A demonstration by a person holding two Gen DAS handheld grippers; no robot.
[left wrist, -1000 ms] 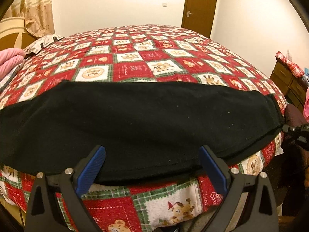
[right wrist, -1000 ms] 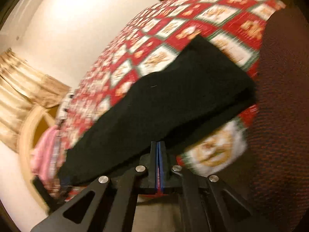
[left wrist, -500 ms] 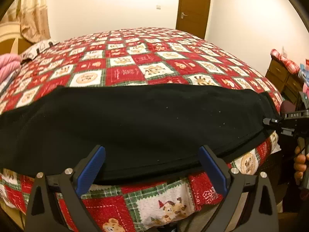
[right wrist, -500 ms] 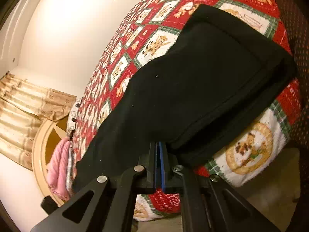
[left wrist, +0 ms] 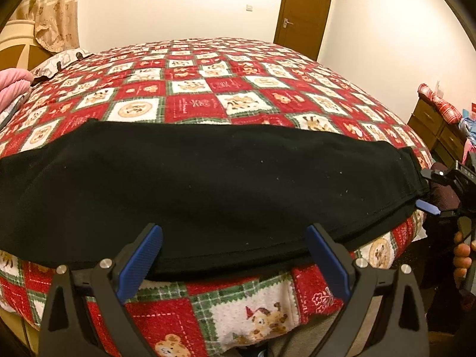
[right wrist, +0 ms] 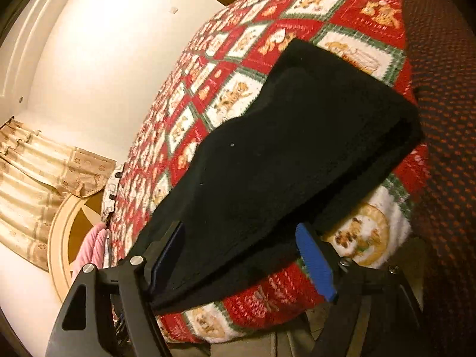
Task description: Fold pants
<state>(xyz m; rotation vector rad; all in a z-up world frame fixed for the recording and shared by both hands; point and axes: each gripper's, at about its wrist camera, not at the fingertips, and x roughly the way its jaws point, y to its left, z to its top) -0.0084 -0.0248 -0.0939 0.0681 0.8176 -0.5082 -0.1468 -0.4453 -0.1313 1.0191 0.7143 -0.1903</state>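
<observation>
Black pants (left wrist: 208, 184) lie flat in a long strip across the near edge of the bed, also seen in the right wrist view (right wrist: 282, 154). My left gripper (left wrist: 235, 255) is open, its blue pads just in front of the pants' near edge, touching nothing. My right gripper (right wrist: 241, 258) is open at the pants' right end, its jaws wide on either side of the cloth's edge. In the left wrist view the right gripper (left wrist: 428, 190) shows at the far right, open beside the pants' end.
The bed carries a red, white and green patchwork quilt (left wrist: 214, 95). A pink cloth (left wrist: 12, 89) lies at the left by the headboard (left wrist: 17, 44). A wooden dresser (left wrist: 437, 128) stands on the right. A brown door (left wrist: 303, 12) is at the back.
My right gripper has opened; it was shut before and now stands wide at the pants' right end. The left gripper stayed open and nearly still.
</observation>
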